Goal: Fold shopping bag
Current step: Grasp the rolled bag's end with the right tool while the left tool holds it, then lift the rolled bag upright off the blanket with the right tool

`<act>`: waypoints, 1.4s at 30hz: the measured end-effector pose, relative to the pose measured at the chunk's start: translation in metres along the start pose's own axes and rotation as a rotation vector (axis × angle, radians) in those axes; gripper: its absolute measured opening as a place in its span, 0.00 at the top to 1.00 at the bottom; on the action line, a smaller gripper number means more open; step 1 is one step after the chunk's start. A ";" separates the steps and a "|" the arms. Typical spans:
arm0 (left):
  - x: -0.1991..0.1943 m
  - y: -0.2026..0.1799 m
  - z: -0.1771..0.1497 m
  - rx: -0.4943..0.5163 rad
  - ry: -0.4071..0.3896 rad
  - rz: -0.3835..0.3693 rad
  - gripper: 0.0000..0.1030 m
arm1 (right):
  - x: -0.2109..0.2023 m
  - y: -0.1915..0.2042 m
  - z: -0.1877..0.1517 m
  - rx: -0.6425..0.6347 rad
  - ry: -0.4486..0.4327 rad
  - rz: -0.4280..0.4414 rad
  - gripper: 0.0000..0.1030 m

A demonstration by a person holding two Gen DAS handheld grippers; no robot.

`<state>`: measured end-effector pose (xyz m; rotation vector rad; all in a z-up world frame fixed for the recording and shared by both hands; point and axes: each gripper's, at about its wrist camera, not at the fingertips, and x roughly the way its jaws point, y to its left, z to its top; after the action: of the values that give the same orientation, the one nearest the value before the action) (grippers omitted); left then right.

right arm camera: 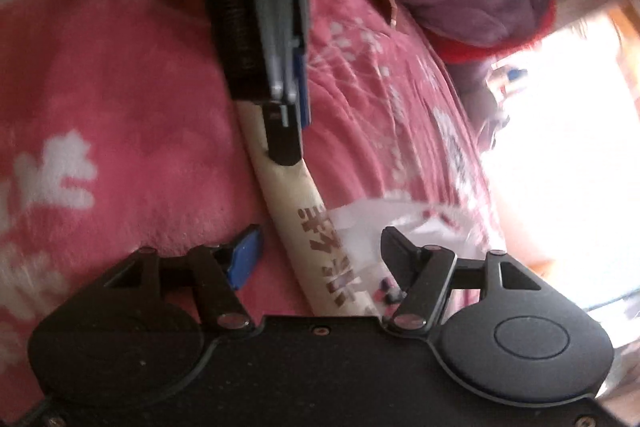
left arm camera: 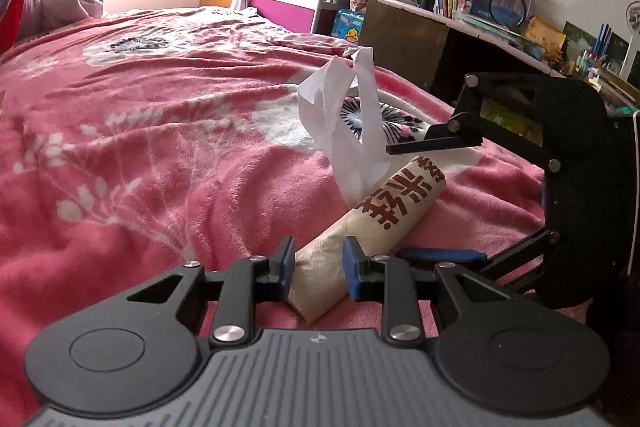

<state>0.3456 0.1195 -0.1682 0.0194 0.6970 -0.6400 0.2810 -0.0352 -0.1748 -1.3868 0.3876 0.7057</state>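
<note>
Left wrist view: the bag [left arm camera: 372,215], rolled into a beige strip with white handles sticking up, lies on a pink bed [left arm camera: 140,147]. The left tongs [left arm camera: 318,267] are clamped on its near end. The right tongs [left arm camera: 432,199] stand open at the far end.

Right wrist view, blurred: the right tongs [right arm camera: 320,259] straddle the bag [right arm camera: 320,251] without pressing it. The loose handles may spring up and unroll the strip, since only one end is pinned.
</note>
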 end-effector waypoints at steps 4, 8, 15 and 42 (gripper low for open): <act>0.001 0.004 -0.002 -0.020 -0.005 -0.019 0.74 | 0.003 0.002 -0.004 -0.053 0.011 -0.012 0.47; 0.002 0.006 -0.001 -0.030 -0.004 -0.030 0.74 | 0.008 0.005 0.001 -0.067 0.052 -0.006 0.51; 0.002 0.010 0.000 -0.054 -0.006 -0.047 0.75 | 0.020 -0.005 0.013 -0.120 0.085 0.051 0.58; -0.087 -0.020 -0.056 -0.248 -0.177 0.137 0.40 | -0.079 -0.046 -0.087 1.099 -0.276 0.206 0.77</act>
<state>0.2507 0.1634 -0.1553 -0.2145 0.5937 -0.4147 0.2662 -0.1389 -0.1044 -0.2105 0.5797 0.6706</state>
